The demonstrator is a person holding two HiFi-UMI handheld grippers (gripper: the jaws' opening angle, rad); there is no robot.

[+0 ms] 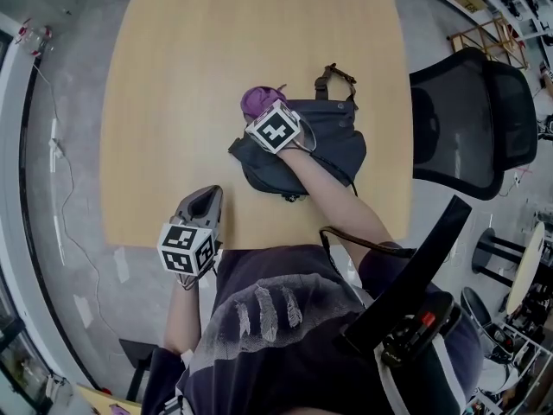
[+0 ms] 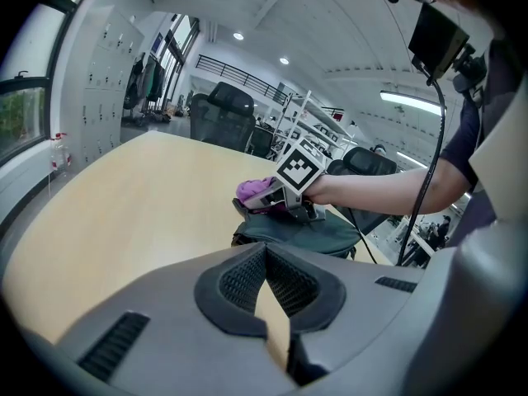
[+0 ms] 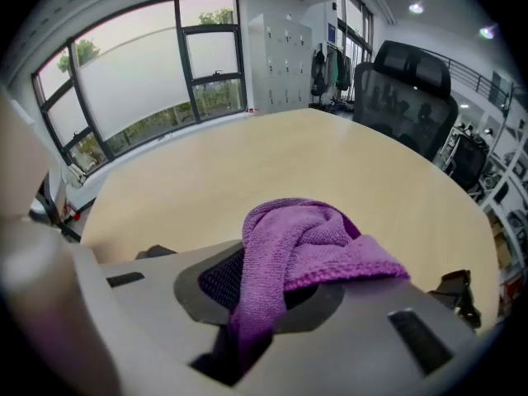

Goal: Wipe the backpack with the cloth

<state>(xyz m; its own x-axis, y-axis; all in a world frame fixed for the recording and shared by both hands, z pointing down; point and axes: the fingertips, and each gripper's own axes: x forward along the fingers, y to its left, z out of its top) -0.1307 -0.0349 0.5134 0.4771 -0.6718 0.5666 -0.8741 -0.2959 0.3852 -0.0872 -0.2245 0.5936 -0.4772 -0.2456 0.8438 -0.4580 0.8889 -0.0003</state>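
A: Backpack [image 1: 337, 141]?
B: Dark slate-grey, soft, lying flat on the pale wooden table [image 1: 190, 76], toward its near right part. Brown-buckled handle at the far end.
A: Cloth [image 1: 257, 100]?
B: Purple terry, bunched. Pinched in the right gripper [image 3: 262, 294], over the backpack's far-left corner. Contact unclear.

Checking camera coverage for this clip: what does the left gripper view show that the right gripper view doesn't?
Only the left gripper view: the right gripper from outside, resting on the backpack, and the person's forearm. Only the right gripper view: its jaws shut on the cloth. Both: the purple cloth and the table.
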